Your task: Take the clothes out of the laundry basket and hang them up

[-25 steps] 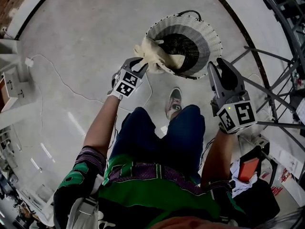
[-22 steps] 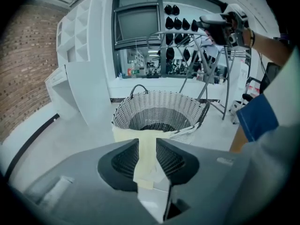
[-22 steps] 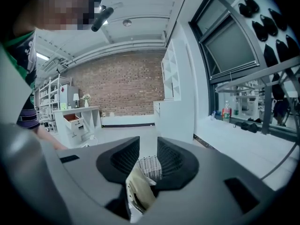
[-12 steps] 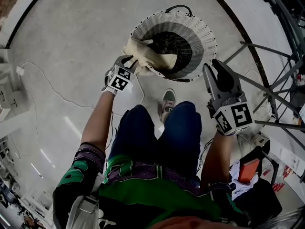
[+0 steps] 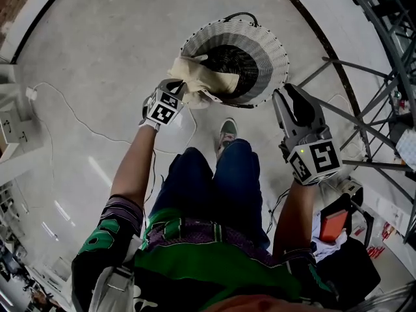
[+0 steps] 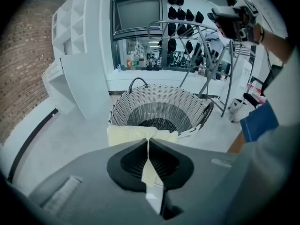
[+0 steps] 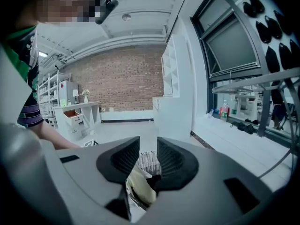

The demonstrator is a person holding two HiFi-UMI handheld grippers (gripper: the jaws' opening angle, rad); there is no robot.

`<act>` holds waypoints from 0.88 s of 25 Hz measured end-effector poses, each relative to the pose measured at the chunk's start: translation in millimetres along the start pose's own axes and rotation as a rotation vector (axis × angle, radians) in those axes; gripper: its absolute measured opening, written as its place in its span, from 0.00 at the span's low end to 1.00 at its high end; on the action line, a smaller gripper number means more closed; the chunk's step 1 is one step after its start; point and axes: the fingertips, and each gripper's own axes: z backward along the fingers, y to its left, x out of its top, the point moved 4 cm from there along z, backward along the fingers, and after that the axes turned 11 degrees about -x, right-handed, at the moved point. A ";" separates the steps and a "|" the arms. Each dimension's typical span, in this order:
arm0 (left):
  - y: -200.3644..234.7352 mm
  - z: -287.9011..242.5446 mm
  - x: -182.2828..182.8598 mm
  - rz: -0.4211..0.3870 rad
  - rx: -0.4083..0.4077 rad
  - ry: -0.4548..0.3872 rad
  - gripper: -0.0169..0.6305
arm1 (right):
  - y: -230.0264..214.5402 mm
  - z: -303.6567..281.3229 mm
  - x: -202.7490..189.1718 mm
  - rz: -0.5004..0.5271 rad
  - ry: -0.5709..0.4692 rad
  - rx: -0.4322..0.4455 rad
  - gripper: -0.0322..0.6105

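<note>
The pale cream garment [image 5: 207,80], draped over the white woven laundry basket's [image 5: 276,54] rim, is being pinched by the left gripper [image 5: 181,88], its jaws having just been closing on it; nothing is yet being hung. The clamped fold is being revealed only by the left gripper view; the right gripper [image 5: 286,96], half-open and empty, is being shown beside the basket by the head view.

shirt [image 5: 195,265] green, purple-striped; jeans [image 5: 214,187] blue; shoe [image 5: 227,132] grey; right gripper [image 5: 284,91] grey, marker cube [image 5: 317,161]
</note>
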 end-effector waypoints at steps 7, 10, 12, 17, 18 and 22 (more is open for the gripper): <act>-26.6 83.0 54.3 0.010 0.015 -0.038 0.06 | 9.8 56.3 81.3 0.001 -0.017 -0.008 0.22; -35.6 129.6 79.8 0.008 0.033 -0.061 0.06 | 19.4 84.0 123.2 0.009 -0.047 -0.010 0.22; -44.6 162.9 95.6 0.007 0.040 -0.085 0.06 | 28.9 103.6 147.7 0.008 -0.057 -0.016 0.22; -65.0 242.7 129.9 0.008 0.052 -0.149 0.06 | 65.3 151.4 201.9 0.011 -0.083 -0.028 0.22; -69.5 258.3 134.6 0.004 0.053 -0.159 0.06 | 74.9 160.7 209.2 0.011 -0.086 -0.028 0.22; -78.6 325.2 154.0 -0.010 0.061 -0.232 0.06 | 120.0 193.6 241.8 0.031 -0.103 -0.037 0.22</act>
